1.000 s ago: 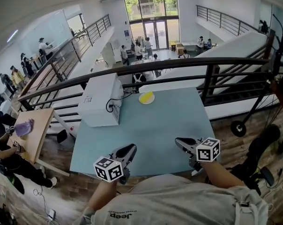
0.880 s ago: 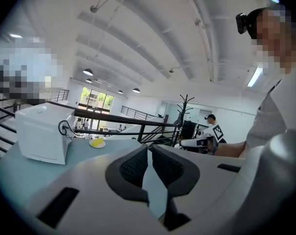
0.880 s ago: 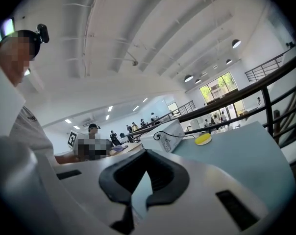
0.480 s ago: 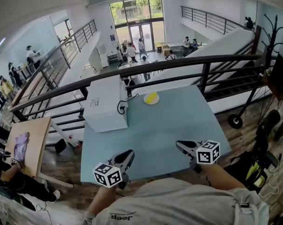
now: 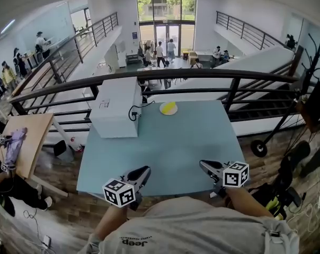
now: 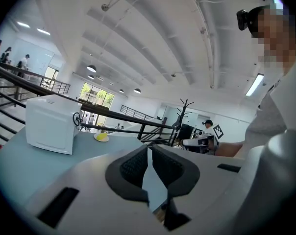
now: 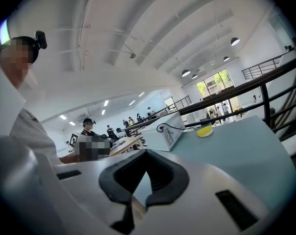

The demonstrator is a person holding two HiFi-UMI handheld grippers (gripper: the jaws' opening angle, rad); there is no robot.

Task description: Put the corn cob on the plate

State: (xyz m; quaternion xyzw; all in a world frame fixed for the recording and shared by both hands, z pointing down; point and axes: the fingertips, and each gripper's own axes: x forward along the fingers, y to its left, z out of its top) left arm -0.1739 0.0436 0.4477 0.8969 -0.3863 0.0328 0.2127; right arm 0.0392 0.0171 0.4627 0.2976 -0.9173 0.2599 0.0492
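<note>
A small white plate (image 5: 168,108) stands at the far middle of the light blue table (image 5: 192,142). A yellow corn cob (image 5: 170,107) appears to lie on it; it is too small to make out more. The plate also shows in the left gripper view (image 6: 101,137) and the right gripper view (image 7: 205,131). My left gripper (image 5: 144,170) is over the table's near edge, shut and empty (image 6: 149,149). My right gripper (image 5: 202,164) is beside it to the right, also shut on nothing (image 7: 145,153). Both point toward the plate, far short of it.
A white box-shaped device (image 5: 115,106) with a black cable occupies the table's far left. A black railing (image 5: 202,75) runs just behind the table, over a drop to a lower floor with people. A wooden table (image 5: 30,139) is at the left.
The head view has swung, so the table sits differently in the picture. Both grippers have stayed shut near the table's near edge. The plate keeps its place on the table.
</note>
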